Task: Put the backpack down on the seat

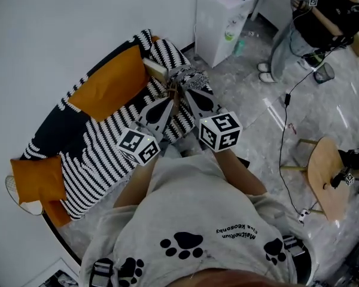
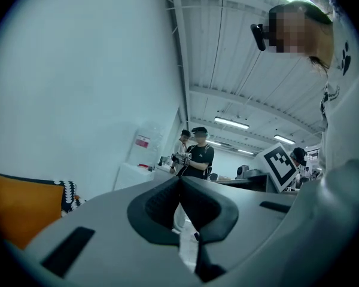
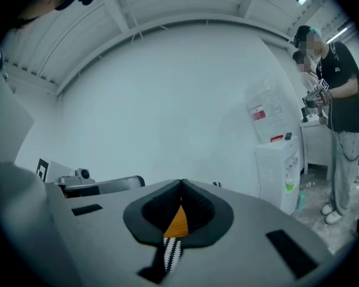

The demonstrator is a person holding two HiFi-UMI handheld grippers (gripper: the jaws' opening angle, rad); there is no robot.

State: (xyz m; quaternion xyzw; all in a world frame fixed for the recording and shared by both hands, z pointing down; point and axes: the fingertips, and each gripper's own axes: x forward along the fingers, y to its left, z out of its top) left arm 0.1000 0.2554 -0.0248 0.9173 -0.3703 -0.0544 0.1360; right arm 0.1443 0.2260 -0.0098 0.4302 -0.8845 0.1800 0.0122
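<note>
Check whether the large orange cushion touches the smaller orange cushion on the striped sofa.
Apart: the head view shows black-and-white striped sofa cover between the large orange cushion and the smaller orange cushion.

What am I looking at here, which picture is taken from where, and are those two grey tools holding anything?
There is no robot here. A person in a white paw-print shirt holds a hand-held gripper in each hand. The head view looks down from the person's head. The other two views come from cameras riding on each gripper.

The left gripper and right gripper carry marker cubes and reach toward a striped sofa with orange cushions. In its own view, each has its jaws together with nothing between them.

I can't make out a backpack on the seat. A second person stands near a white cabinet, and a wooden stool stands on the floor to the right.
</note>
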